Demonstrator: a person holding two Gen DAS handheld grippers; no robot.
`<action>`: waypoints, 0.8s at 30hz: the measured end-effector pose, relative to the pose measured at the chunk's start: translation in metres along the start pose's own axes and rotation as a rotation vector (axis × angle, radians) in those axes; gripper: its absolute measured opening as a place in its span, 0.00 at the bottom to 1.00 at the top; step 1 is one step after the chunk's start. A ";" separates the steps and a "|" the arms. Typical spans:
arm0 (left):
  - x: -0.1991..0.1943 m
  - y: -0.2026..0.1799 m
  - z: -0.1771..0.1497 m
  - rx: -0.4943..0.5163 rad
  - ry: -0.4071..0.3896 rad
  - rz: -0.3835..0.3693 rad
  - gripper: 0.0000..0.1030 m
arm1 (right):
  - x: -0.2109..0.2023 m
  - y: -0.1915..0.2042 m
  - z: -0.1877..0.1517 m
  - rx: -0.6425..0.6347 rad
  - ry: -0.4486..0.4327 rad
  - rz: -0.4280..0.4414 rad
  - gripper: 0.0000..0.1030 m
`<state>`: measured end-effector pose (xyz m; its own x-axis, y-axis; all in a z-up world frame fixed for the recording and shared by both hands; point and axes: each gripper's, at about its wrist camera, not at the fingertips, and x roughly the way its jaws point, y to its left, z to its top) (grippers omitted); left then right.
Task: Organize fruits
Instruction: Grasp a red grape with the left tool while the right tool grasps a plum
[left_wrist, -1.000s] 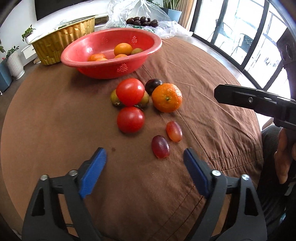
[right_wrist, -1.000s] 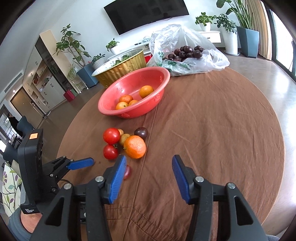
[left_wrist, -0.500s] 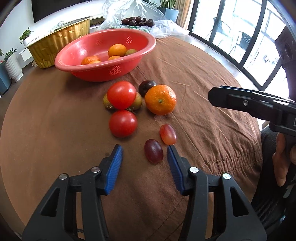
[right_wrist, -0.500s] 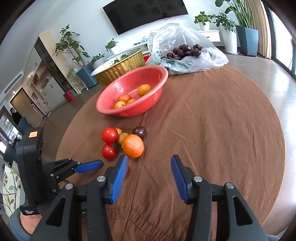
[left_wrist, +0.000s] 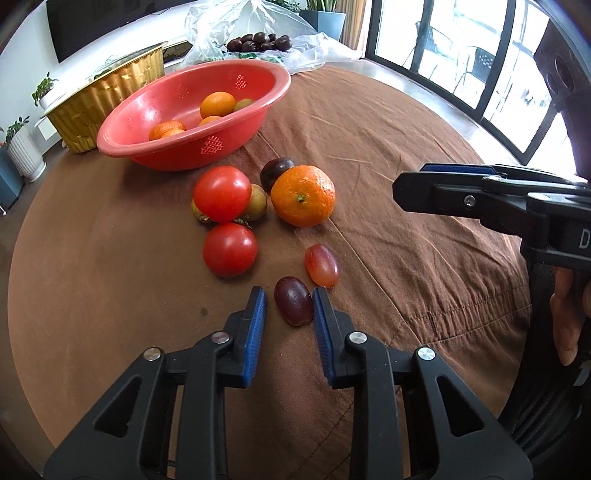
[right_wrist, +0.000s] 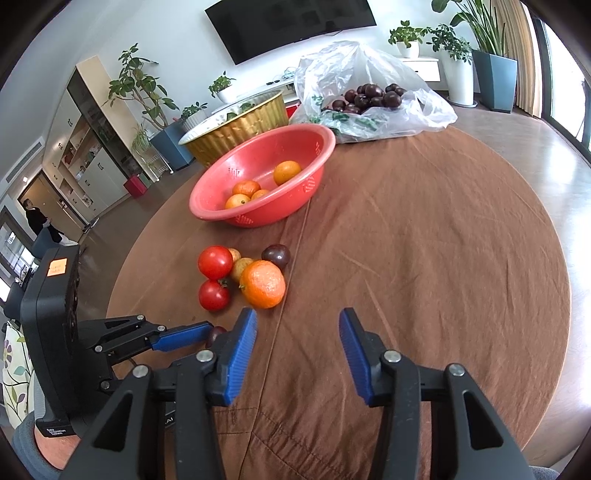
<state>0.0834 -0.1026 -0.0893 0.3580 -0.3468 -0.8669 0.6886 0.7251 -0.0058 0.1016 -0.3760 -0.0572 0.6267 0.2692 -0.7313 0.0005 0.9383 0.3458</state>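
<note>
A dark purple grape (left_wrist: 293, 305) lies on the brown tablecloth between the blue pads of my left gripper (left_wrist: 288, 308). The right pad touches it and a small gap shows at the left pad. A lighter red grape (left_wrist: 321, 264) lies just beyond. Two tomatoes (left_wrist: 229, 249) (left_wrist: 222, 193), an orange (left_wrist: 303, 195), a dark plum (left_wrist: 276, 171) and small green-brown fruits (left_wrist: 256, 201) cluster further out. A red bowl (left_wrist: 177, 155) holds several oranges. My right gripper (right_wrist: 297, 332) is open and empty above the cloth, to the right of the left one.
A gold foil container (right_wrist: 236, 134) stands behind the red bowl (right_wrist: 317, 166). A clear plastic bag of dark plums (right_wrist: 373, 96) lies at the table's far edge. The table edge curves close on the right in the left wrist view.
My left gripper has moved forward and its jaws have narrowed from wide open to either side of the dark grape. The right gripper has barely moved.
</note>
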 end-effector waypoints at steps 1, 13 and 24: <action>0.000 -0.001 0.000 0.004 0.002 -0.003 0.19 | 0.000 0.000 0.000 -0.001 0.003 -0.001 0.49; -0.003 0.002 0.000 0.003 0.011 -0.038 0.17 | 0.002 0.007 -0.001 -0.015 0.020 -0.006 0.49; -0.034 0.039 -0.028 -0.115 -0.041 -0.045 0.17 | 0.017 0.040 -0.007 -0.107 0.078 -0.021 0.48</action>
<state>0.0802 -0.0459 -0.0741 0.3553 -0.4033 -0.8433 0.6286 0.7708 -0.1037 0.1073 -0.3325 -0.0599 0.5651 0.2611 -0.7827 -0.0728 0.9607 0.2679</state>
